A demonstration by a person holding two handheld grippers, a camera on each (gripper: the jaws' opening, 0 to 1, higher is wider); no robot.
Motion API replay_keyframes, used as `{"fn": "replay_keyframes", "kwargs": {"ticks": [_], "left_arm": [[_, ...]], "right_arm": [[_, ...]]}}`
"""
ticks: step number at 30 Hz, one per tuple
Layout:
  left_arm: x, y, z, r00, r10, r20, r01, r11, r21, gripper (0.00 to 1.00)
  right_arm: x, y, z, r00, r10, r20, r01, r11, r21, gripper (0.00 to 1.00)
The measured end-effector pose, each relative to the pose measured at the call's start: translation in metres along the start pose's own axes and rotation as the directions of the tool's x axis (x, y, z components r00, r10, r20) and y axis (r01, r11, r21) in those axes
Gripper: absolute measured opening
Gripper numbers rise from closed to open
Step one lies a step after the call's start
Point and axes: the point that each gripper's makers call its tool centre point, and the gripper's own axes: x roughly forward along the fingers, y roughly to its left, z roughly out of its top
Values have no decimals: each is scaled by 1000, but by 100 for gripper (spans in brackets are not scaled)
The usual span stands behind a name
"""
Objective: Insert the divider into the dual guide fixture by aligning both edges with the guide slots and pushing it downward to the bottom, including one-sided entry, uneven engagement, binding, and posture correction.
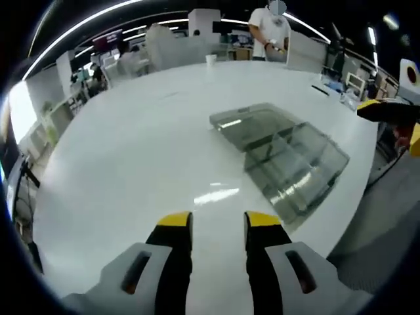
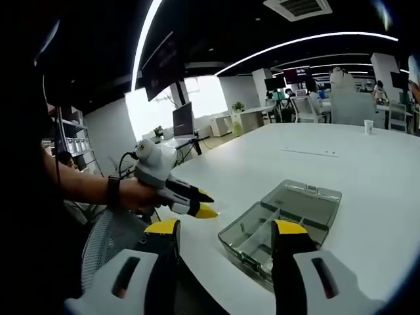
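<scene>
Left gripper view: the left gripper (image 1: pixel 218 220) hovers over the white table (image 1: pixel 131 151), jaws parted with nothing between them. Ahead and right lies the clear compartment box (image 1: pixel 282 154), flat near the table edge. A paper cup (image 1: pixel 210 59) stands far back, with a person (image 1: pixel 269 29) beyond.

Right gripper view: the right gripper (image 2: pixel 226 228) is spread wide and empty, the box just beyond its tips. The left gripper sits beside it in a hand (image 2: pixel 134 195).

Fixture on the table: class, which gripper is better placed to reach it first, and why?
Probably the right gripper: its open jaws frame the fixture closely. The left gripper sits further back.
</scene>
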Motion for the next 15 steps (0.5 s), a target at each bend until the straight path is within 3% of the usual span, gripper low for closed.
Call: {"fn": "replay_keyframes", "kwargs": {"ticks": [6, 15], "left_arm": [[-9, -12, 20, 998, -25, 65, 22, 999, 39, 28], [-16, -24, 32, 994, -51, 100, 41, 995, 95, 28]], "right_arm": [[3, -1, 2, 1000, 10, -1, -10, 1000, 17, 51], [4, 0, -2, 1000, 23, -17, -23, 999, 35, 49]]}}
